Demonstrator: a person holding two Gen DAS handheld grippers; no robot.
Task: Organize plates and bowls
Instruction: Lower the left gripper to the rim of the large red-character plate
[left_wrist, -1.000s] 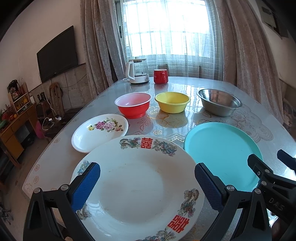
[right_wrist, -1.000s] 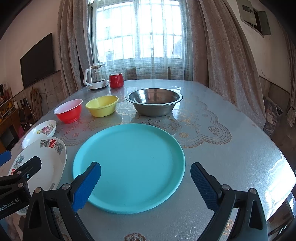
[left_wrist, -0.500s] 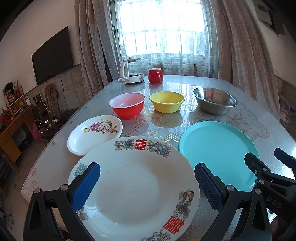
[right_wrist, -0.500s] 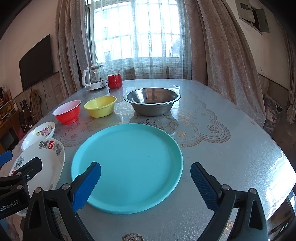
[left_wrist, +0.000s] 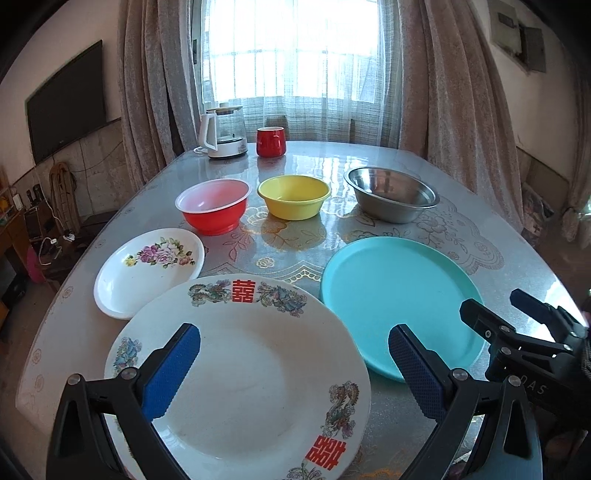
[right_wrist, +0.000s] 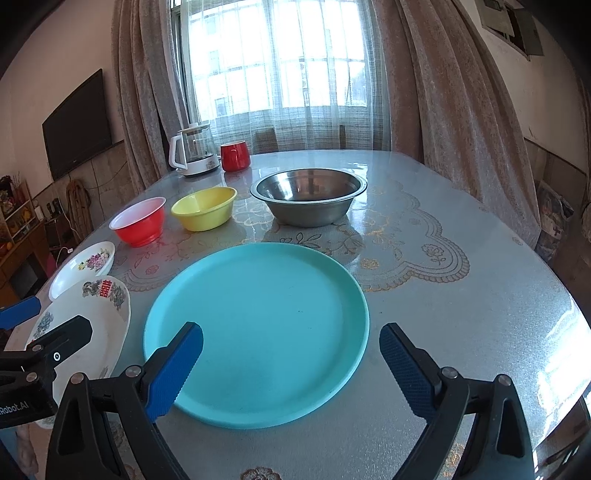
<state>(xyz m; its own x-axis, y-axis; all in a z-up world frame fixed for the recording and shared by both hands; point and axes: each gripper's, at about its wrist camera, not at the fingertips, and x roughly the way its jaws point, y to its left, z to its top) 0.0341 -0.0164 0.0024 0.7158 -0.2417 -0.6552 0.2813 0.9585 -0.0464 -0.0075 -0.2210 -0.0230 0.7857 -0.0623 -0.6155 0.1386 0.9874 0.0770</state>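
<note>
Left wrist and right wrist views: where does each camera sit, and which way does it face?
Left wrist: on the left gripper, open above the white plate, facing the window; the right gripper shows at the right edge.
Right wrist: on the right gripper, open above the teal plate, facing the same way; the left gripper shows at the left edge.
Shared: both plates, floral plate, red bowl, yellow bowl, steel bowl, kettle, mug.

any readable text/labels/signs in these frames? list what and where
"囍" in red, twice, on the rim of the big white plate.
"DAS", partly cut off, on the right gripper body.
"Robot.AI", start cut off, on the left gripper body.
A brand mark on the TV is too small to read.
</note>
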